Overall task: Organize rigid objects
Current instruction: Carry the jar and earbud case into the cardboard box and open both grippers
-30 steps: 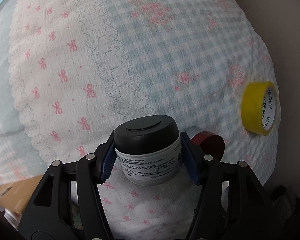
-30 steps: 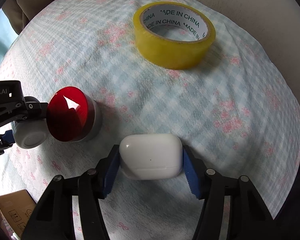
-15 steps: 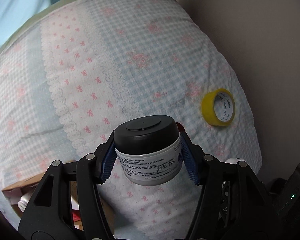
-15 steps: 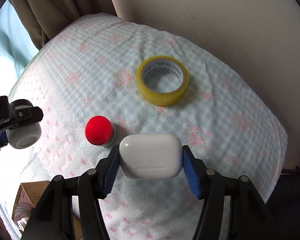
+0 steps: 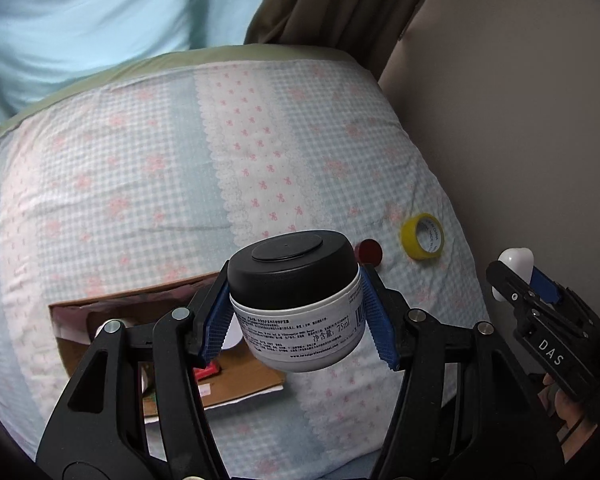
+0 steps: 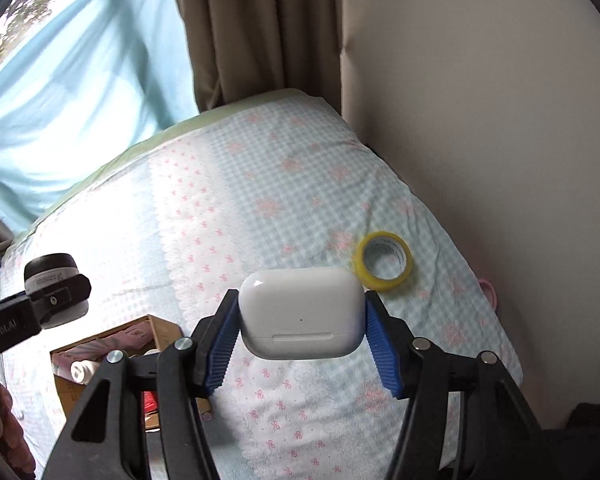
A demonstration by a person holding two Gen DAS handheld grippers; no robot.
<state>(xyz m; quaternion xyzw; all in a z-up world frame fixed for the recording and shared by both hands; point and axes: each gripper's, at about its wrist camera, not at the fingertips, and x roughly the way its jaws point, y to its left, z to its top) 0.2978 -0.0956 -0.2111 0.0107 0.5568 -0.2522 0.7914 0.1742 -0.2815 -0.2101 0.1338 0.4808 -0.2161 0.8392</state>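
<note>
Blue ribbed pads of the left claw [image 5: 296, 316] clamp a black-lidded jar [image 5: 294, 300] at its white wall, upright; the right claw [image 6: 302, 326] grips a white earbud case [image 6: 302, 312] across its short ends. Both loads hang clear above the bed [image 5: 120, 184]. An open cardboard box [image 5: 236, 384], holding small items, lies at 7 o'clock below the jar. A yellow tape roll [image 5: 422, 236] and a red cap [image 5: 370, 251] rest near the bed's 3 o'clock edge. Likely step: carry to the box. Keep each grip level, lower one load at a time, and release only once it sits low inside the box walls.
</note>
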